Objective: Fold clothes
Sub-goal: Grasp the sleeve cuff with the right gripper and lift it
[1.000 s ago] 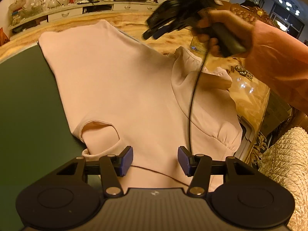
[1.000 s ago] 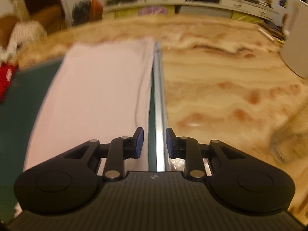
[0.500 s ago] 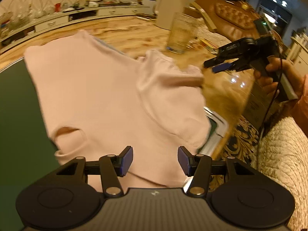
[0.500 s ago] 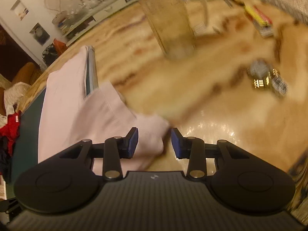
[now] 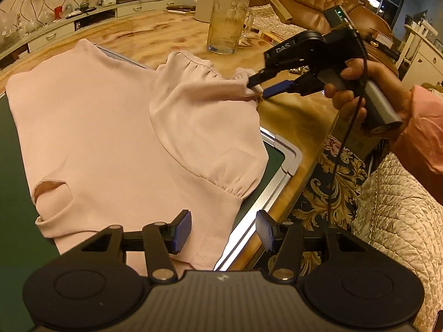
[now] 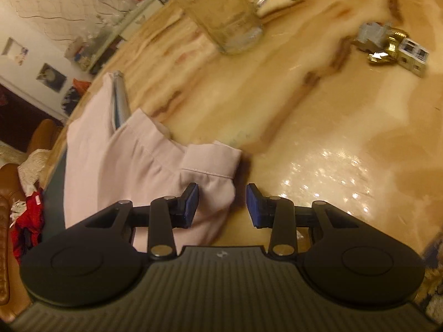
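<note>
A pale pink shirt [image 5: 97, 127] lies flat on a dark green board [image 5: 16, 193] with its neckline near me. Its right sleeve [image 5: 205, 110] reaches past the board onto the marble table. My right gripper [image 5: 259, 88], held by a person's hand [image 5: 368, 88], stands open around the end of the sleeve's cuff [image 5: 249, 88]. In the right wrist view the cuff [image 6: 210, 163] lies partly between the open fingers of the right gripper [image 6: 222, 204], against the left pad and apart from the right one. My left gripper [image 5: 223, 229] hangs open over the shirt's near right edge, holding nothing.
A glass mug [image 5: 225, 25] stands on the marble table [image 5: 155, 33] beyond the sleeve. Small metal trinkets [image 6: 393, 47] lie to the right. The board's metal frame [image 5: 277, 182] ends at the table edge, with a quilted seat [image 5: 393, 221] beyond. Shelves line the far wall.
The right gripper swung from above the shirt out to its right side, came down at the sleeve cuff and widened its jaws. The left gripper drifted to the right along the near edge.
</note>
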The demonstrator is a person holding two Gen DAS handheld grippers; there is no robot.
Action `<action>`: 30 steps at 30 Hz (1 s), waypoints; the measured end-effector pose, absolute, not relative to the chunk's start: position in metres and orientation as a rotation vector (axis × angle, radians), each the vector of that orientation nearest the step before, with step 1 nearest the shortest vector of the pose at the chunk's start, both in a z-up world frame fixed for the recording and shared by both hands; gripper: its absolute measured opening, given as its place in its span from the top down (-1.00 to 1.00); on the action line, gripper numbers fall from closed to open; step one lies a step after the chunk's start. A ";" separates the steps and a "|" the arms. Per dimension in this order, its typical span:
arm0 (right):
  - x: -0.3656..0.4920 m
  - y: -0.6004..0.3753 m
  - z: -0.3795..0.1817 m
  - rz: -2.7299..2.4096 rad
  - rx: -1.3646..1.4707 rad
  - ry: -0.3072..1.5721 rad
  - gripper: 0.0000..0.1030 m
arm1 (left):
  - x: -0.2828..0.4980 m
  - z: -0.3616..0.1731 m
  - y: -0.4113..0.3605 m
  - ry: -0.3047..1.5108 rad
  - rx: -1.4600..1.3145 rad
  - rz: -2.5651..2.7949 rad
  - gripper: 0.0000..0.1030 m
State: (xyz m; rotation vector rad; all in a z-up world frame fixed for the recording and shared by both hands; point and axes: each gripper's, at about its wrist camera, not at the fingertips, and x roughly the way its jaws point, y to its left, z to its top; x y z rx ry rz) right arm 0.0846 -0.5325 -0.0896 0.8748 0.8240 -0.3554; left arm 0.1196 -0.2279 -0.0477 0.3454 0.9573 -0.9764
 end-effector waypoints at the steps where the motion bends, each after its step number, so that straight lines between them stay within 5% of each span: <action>1: 0.089 -0.531 -0.090 -0.342 0.856 0.820 0.15 | 0.119 -0.048 -0.228 0.958 0.345 -0.977 -0.11; 2: 0.092 -0.529 -0.090 -0.331 0.839 0.823 0.19 | 0.119 -0.048 -0.229 0.958 0.346 -0.978 -0.11; 5: 0.099 -0.527 -0.094 -0.328 0.828 0.843 0.90 | 0.118 -0.048 -0.229 0.958 0.345 -0.983 -0.11; 30: 0.124 -0.508 -0.016 -0.160 0.998 0.571 0.93 | 0.111 -0.060 -0.232 0.961 0.327 -1.013 -0.11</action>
